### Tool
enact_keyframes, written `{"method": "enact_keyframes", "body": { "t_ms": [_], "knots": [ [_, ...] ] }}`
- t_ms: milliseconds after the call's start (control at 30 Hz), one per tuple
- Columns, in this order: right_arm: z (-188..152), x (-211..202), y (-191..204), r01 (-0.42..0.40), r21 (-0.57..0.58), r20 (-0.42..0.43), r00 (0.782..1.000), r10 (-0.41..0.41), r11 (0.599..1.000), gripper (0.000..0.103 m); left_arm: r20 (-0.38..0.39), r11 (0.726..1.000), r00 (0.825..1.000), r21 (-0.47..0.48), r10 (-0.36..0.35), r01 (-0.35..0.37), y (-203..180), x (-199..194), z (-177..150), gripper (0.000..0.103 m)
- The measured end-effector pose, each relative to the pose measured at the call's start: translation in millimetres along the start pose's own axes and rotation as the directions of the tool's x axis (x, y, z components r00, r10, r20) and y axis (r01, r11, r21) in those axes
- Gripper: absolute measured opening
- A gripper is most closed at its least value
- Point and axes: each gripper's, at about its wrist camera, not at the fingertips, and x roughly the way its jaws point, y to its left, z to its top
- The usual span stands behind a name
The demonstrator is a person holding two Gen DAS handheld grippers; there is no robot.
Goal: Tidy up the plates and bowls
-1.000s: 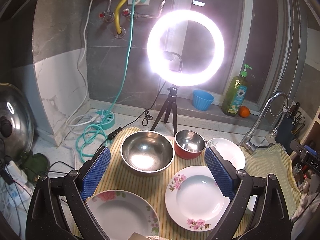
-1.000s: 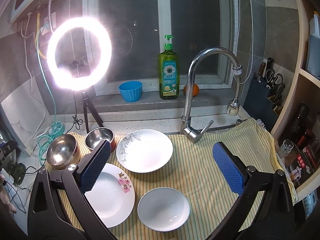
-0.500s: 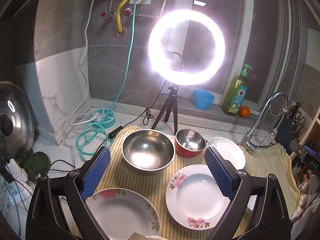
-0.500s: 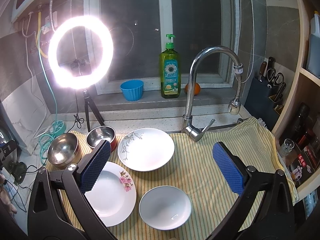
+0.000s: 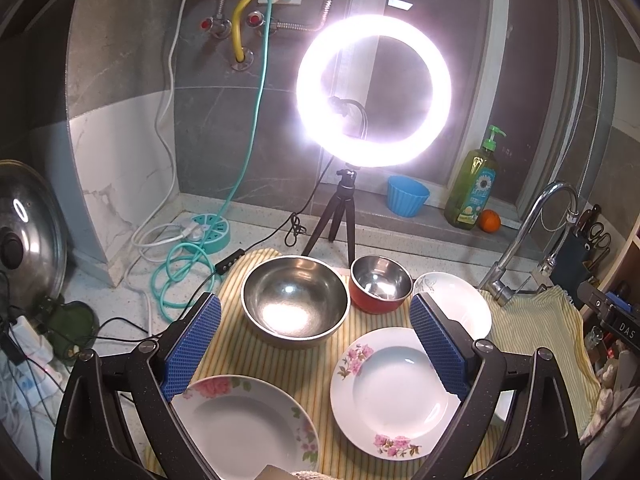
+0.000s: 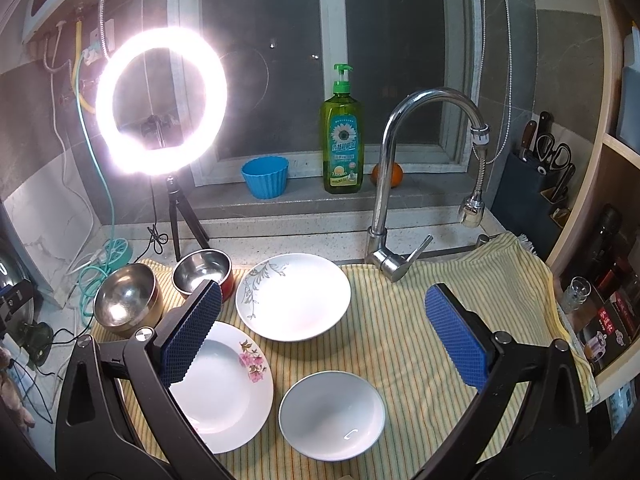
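Both claws released, jaws spread wide, nothing between the pads: left gripper (image 5: 316,344) hangs over the near plates, right gripper (image 6: 324,332) over the middle of the cloth.

Hidden or cut off:
- Left view: plate at 6 o'clock, the near flowered plate (image 5: 244,420), loses its lower left edge behind the left finger; the leaf-sprig plate (image 5: 456,300) at 2 o'clock is half covered by the right pad.
- Right view: red-sided bowl (image 6: 204,272) partly behind the left pad; pink-flower plate (image 6: 228,384) cut by the same finger.
- Ring light (image 6: 160,100) glare washes out what stands behind it.

Surface and room: yellow striped cloth (image 6: 400,320) spread on a speckled counter; faucet (image 6: 400,160) at 12 o'clock in the right view; dark window, sill with soap bottle (image 6: 342,140), blue cup (image 6: 266,176) and an orange (image 6: 394,174).

Count: three plates (two flowered, one leaf-sprig); three bowls, namely large steel bowl (image 5: 296,300), red-sided steel bowl, white bowl (image 6: 332,414). All lie separate on the cloth, none stacked.
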Motion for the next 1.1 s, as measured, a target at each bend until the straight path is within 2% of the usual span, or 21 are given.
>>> {"method": "enact_keyframes", "body": {
  "t_ms": [467,633,833,967,1000,1100],
  "knots": [
    [0.1,18.7,2.1,-0.023,-0.026,-0.044,0.999,0.022,0.999,0.103,-0.056,1.0,0.998,-0.009,-0.009,0.008,-0.5,14.9,-4.6,0.095],
    [0.7,31.3,-0.6,-0.096,-0.032,-0.081,0.992,0.093,0.995,0.103,-0.092,1.0,0.996,-0.027,-0.014,0.012,-0.9,17.2,-13.9,0.095],
    [-1.4,46.4,2.0,-0.21,-0.067,-0.133,0.971,0.2,0.975,0.103,-0.152,0.997,0.988,-0.071,-0.018,0.008,4.1,24.2,-30.7,0.093],
    [-6.0,59.1,7.6,-0.28,-0.091,-0.184,0.948,0.26,0.956,0.103,-0.191,0.994,0.981,-0.105,-0.032,0.012,7.7,28.4,-38.5,0.084],
    [-7.4,62.9,8.9,-0.295,-0.094,-0.201,0.941,0.272,0.951,0.1,-0.196,0.994,0.98,-0.112,-0.036,0.014,8.7,29.2,-40.4,0.083],
    [-12.4,73.1,14.4,-0.346,-0.088,-0.257,0.914,0.315,0.934,0.091,-0.223,0.992,0.973,-0.124,-0.057,0.03,9.8,34.2,-46.0,0.071]
  ]
}}
